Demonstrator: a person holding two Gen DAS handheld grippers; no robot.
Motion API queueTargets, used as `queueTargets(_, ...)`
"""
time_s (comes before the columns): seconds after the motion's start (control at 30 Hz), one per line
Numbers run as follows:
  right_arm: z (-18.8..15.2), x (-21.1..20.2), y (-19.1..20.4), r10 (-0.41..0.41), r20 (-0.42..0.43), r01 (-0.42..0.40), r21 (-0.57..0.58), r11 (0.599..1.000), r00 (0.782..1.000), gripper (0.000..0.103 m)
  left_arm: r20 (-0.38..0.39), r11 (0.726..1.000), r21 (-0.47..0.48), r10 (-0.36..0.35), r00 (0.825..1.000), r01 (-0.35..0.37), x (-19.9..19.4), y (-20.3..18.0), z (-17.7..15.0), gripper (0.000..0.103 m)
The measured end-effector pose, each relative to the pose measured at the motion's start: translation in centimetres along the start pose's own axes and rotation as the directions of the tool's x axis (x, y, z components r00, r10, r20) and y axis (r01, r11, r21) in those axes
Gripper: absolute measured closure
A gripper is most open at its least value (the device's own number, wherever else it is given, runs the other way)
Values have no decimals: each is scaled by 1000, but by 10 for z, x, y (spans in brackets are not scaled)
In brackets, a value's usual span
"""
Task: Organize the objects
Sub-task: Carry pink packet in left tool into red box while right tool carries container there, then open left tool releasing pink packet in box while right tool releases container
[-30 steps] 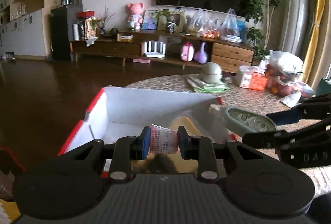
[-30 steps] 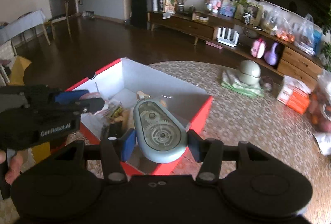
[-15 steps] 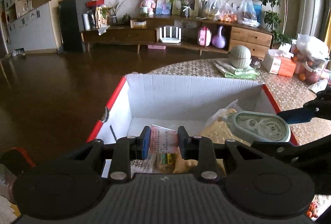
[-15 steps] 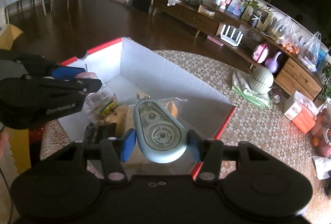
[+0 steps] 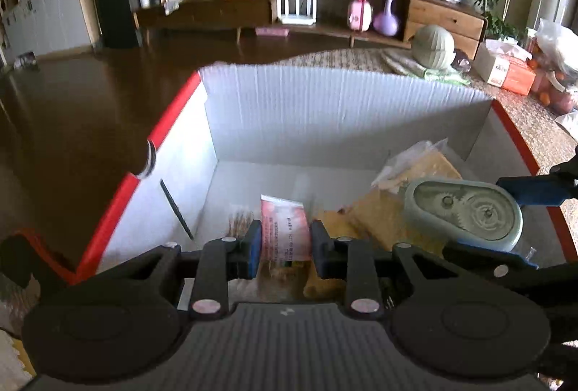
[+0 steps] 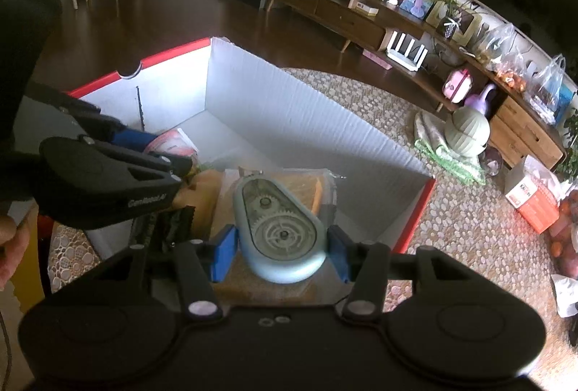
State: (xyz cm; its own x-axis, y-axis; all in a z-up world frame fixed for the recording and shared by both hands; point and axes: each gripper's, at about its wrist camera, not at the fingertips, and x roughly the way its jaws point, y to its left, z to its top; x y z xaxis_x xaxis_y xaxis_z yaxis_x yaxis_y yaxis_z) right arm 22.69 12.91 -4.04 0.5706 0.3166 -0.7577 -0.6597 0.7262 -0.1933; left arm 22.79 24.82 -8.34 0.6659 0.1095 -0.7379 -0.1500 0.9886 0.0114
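Note:
An open red cardboard box (image 5: 173, 112) (image 6: 274, 91) with white inner walls stands on the table. My left gripper (image 5: 283, 243) is shut on a pink printed packet (image 5: 285, 228) (image 6: 169, 143), held over the box's near left part. My right gripper (image 6: 280, 248) is shut on a pale green correction-tape dispenser (image 6: 276, 228) (image 5: 464, 214) with clear gears, held over the box's right side. Yellow snack bags (image 5: 408, 188) (image 6: 303, 185) lie inside below both grippers.
The table (image 6: 469, 228) has a pebble-pattern cloth. On it sit a green round pot on folded cloth (image 6: 466, 134), an orange tissue box (image 6: 531, 199) and fruit bags (image 5: 552, 65). A hand (image 6: 9, 239) holds the left tool. A TV cabinet (image 5: 307, 4) lines the far wall.
Both grippers have moved forward and down over the box with their loads still held. The box now fills more of each view, and its contents show below.

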Motion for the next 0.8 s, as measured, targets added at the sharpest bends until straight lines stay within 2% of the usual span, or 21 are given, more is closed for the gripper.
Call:
queueTargets(0.13,-1,2,-4,14,-10,-14,21,1000,1000,49,-21,1000,-5,0,1000,0,2,1,-2,76)
queueTargets(0.23,-3,1,-8,27,-15,-26,40,999,1000,40,-27,1000,-17,-2,1000,1,0,1,-2,76)
queueTargets(0.43,-9,-8,-19,47,1,-47,83,995,999,39,-21,1000,-13,9,1000,-9,-6,-2,-4,74)
queueTargets(0.5,-11,-14,-22,54,8,-55,91,994,998,39,-14,1000,-21,10,1000,-10,-10,-3,-4,70)
queueTargets(0.53,-12,-17,-24,61,14,-62,97,993,998,39,-8,1000,-24,9,1000,-9,-13,-3,-5,61)
queueTargets(0.57,-13,-21,-26,71,21,-72,102,992,997,38,-1,1000,-25,11,1000,-11,-15,-4,-5,44)
queueTargets(0.63,-15,-28,-29,84,37,-88,108,990,996,35,28,999,-27,18,999,-17,-24,-6,-7,34)
queueTargets(0.8,-19,-49,-37,111,94,-123,131,984,989,32,68,999,-29,29,997,-27,-44,-11,-5,34)
